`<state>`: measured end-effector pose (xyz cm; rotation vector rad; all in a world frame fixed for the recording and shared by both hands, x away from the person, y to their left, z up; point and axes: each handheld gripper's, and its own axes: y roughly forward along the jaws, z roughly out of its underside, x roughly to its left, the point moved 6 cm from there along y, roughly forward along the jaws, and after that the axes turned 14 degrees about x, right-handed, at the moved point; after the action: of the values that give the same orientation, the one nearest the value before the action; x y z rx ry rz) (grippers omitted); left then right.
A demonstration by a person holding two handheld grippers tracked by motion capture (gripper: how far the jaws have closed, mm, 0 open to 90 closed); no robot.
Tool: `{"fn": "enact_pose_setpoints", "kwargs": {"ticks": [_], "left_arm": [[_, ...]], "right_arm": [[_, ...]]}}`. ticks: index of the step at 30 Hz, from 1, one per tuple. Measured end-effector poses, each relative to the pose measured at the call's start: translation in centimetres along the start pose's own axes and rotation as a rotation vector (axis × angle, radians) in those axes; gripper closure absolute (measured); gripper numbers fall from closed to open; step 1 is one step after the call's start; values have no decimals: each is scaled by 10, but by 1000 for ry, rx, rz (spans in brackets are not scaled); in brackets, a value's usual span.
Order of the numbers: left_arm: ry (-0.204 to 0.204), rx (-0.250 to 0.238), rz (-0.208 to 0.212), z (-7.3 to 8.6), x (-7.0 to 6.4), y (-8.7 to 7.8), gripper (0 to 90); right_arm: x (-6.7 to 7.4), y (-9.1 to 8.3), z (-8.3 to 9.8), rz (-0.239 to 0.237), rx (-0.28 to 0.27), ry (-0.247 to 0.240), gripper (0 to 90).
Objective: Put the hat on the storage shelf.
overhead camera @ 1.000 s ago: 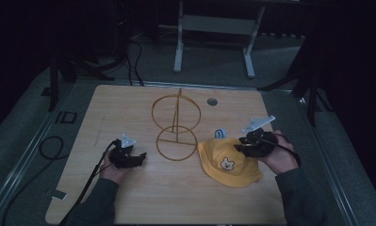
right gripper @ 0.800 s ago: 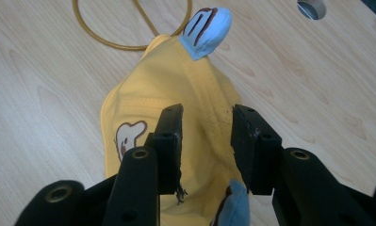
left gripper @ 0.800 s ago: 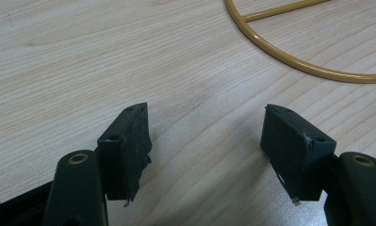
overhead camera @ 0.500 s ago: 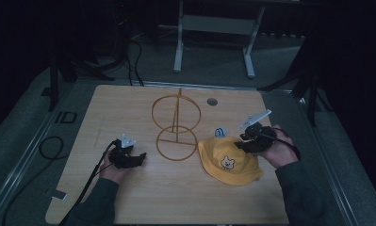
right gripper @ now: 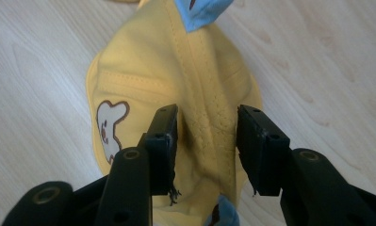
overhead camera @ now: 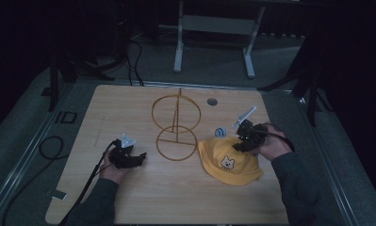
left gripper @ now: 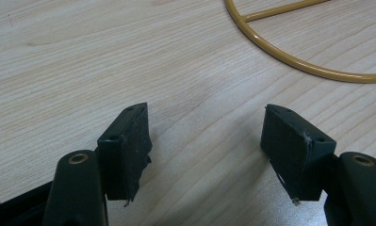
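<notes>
Both grippers are standing open: the left gripper [overhead camera: 139,156] is idling, empty, near the wire stand [overhead camera: 175,127]. The right gripper [right gripper: 207,136], jaws just widened, is straddling a raised fold of the soft yellow bear-printed cotton hat [right gripper: 176,94], which risks slipping out.

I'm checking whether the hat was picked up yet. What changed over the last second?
The right gripper shifted slightly toward the table's right edge; its jaws have just been opening, straddling a fold of the yellow cloth bear hat. Left gripper, gold wire stand and hat stayed put.

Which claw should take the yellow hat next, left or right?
Right. The right claw already straddles a raised fold of the yellow hat, jaws apart on either side. The left claw sits open over bare table beside the wire stand.
</notes>
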<state>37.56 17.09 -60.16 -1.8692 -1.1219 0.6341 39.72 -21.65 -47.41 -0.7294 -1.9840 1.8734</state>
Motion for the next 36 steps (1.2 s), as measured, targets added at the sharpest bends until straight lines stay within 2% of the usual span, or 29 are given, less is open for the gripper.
{"fn": "enact_pose_setpoints", "kwargs": {"ticks": [11,14,17,25,36], "left_arm": [[2,2,0,0,0,0,337],[3,1,0,0,0,0,337],[2,1,0,0,0,0,337],[1,0,0,0,0,0,337],[1,2,1,0,0,0,337]], "right_arm": [[0,12,-9,-82,99,-43,585],[0,15,-12,-91,115,-55,690],[0,13,-12,-63,136,-68,779],[3,0,-12,-7,102,-94,810],[-5,-22,-7,22,0,-53,814]]}}
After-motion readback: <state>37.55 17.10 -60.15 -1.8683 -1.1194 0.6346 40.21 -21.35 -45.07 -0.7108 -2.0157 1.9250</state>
